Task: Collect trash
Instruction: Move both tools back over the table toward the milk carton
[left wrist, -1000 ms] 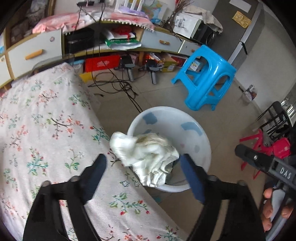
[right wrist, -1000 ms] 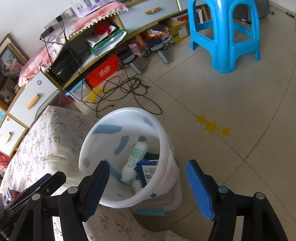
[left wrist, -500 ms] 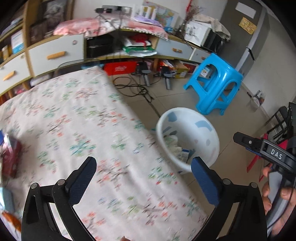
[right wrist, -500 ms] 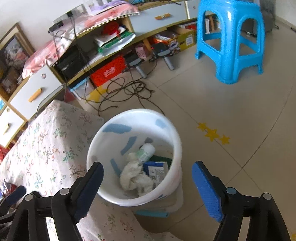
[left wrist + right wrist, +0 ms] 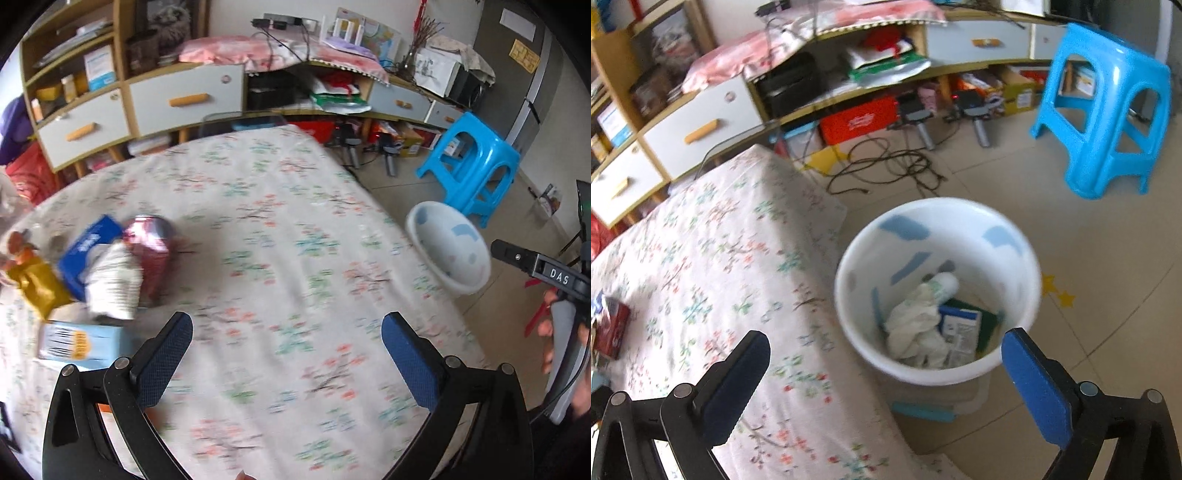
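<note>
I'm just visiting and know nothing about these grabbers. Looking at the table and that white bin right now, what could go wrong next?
The leftover trash, a crumpled white wrapper, blue box and gold packet, lies bunched together, so the open left gripper might grab two or knock one away. The white bin stands on the floor beyond the table's edge, so a drop released early could miss it.

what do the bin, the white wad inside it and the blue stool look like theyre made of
Bin: likely thin plastic, smooth white wall with pale blue patches and an even moulded rim.
White wad: soft crumpled tissue or thin plastic film, judging by its folds; the blur leaves that open.
Blue stool: moulded plastic, one solid glossy colour with cut-out sides.
</note>
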`<state>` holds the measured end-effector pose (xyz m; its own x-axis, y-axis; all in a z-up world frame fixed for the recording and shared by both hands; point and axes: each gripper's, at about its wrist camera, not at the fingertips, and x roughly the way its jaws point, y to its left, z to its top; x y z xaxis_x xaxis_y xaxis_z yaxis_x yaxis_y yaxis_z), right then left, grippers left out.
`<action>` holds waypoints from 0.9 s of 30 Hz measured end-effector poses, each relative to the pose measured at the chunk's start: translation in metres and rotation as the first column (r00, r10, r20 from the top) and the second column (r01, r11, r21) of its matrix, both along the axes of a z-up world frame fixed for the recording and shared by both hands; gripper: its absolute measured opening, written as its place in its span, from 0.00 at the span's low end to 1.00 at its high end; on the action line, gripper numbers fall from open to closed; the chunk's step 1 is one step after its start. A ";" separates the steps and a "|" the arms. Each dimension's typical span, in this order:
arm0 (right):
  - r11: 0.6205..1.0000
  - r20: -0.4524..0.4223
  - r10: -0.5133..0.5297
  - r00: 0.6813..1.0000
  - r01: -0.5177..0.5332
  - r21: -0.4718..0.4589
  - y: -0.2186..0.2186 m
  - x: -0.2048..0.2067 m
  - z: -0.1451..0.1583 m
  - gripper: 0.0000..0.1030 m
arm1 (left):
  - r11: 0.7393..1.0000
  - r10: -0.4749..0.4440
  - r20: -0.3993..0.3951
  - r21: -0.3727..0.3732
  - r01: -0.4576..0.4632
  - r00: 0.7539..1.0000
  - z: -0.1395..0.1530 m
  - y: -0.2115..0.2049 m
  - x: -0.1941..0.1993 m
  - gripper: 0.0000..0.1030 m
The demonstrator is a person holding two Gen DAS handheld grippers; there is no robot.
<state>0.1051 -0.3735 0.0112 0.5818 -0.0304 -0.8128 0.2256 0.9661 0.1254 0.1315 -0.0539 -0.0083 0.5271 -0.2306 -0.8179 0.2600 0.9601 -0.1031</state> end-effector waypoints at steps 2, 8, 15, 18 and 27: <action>0.999 -0.001 0.031 1.000 -0.031 -0.015 0.013 0.002 -0.002 1.00 | 1.000 0.011 0.026 0.019 -0.012 1.000 0.001 0.019 -0.001 1.00; 0.981 0.007 0.136 0.991 -0.134 -0.144 0.052 0.004 -0.008 1.00 | 0.993 0.054 0.039 0.103 -0.058 0.998 -0.001 0.076 0.006 1.00; 0.967 -0.039 0.201 0.979 -0.204 -0.151 0.077 0.009 -0.018 1.00 | 0.990 -0.040 -0.112 0.130 0.055 0.993 -0.021 0.125 0.022 1.00; 0.965 -0.049 0.212 0.976 -0.217 -0.147 0.084 0.011 -0.020 1.00 | 0.972 -0.088 -0.134 0.207 0.115 0.987 -0.032 0.131 0.022 1.00; 0.956 -0.094 0.242 0.966 -0.254 -0.144 0.103 0.016 -0.029 1.00 | 0.936 -0.094 -0.116 0.328 0.127 0.989 -0.046 0.153 0.021 1.00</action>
<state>0.1214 -0.2705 -0.0173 0.5251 -0.0207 -0.8508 -0.0203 0.9991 -0.0368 0.1525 0.0996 -0.0541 0.4279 0.0118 -0.9037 0.3712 0.9094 0.1876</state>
